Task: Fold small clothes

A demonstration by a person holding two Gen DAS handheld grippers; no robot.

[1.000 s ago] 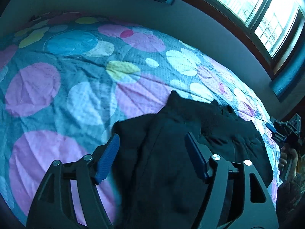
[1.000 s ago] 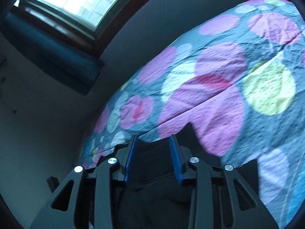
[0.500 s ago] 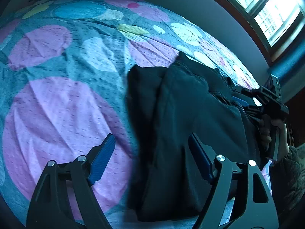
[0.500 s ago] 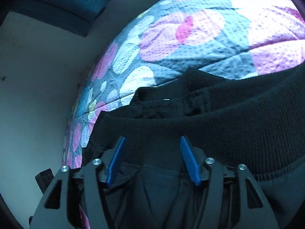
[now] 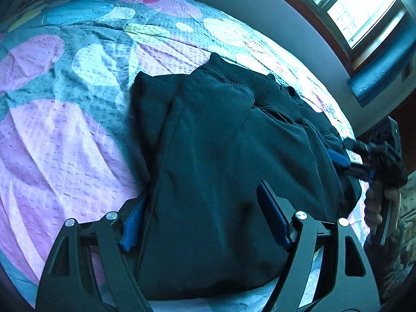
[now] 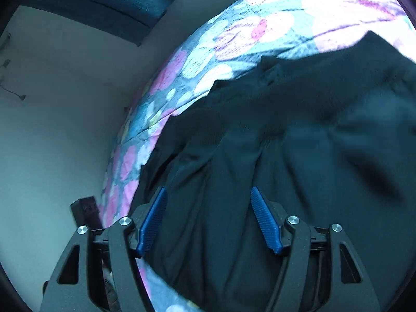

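A black garment [image 5: 221, 156] with a ribbed waistband [image 5: 260, 83] lies folded on the spotted quilt [image 5: 65, 135] of a bed. My left gripper [image 5: 202, 218] is open and straddles the garment's near end; the left pad [image 5: 132, 221] is half hidden behind the cloth's edge. A hand [image 5: 382, 202] holds my right gripper [image 5: 345, 158] at the garment's right edge. In the right wrist view my right gripper [image 6: 208, 221] stands open low over the black garment [image 6: 299, 143], with cloth under both blue pads [image 6: 152, 221].
A bright window [image 5: 351, 7] and a teal curtain [image 5: 384, 70] are at the upper right beyond the bed. The pale wall [image 6: 65, 104] runs close along the bed's edge. A small dark object [image 6: 85, 210] sits by that edge.
My left gripper has sunk closer over the garment's near end. The right gripper has opened wider and travelled from the quilt across the waistband onto the cloth.
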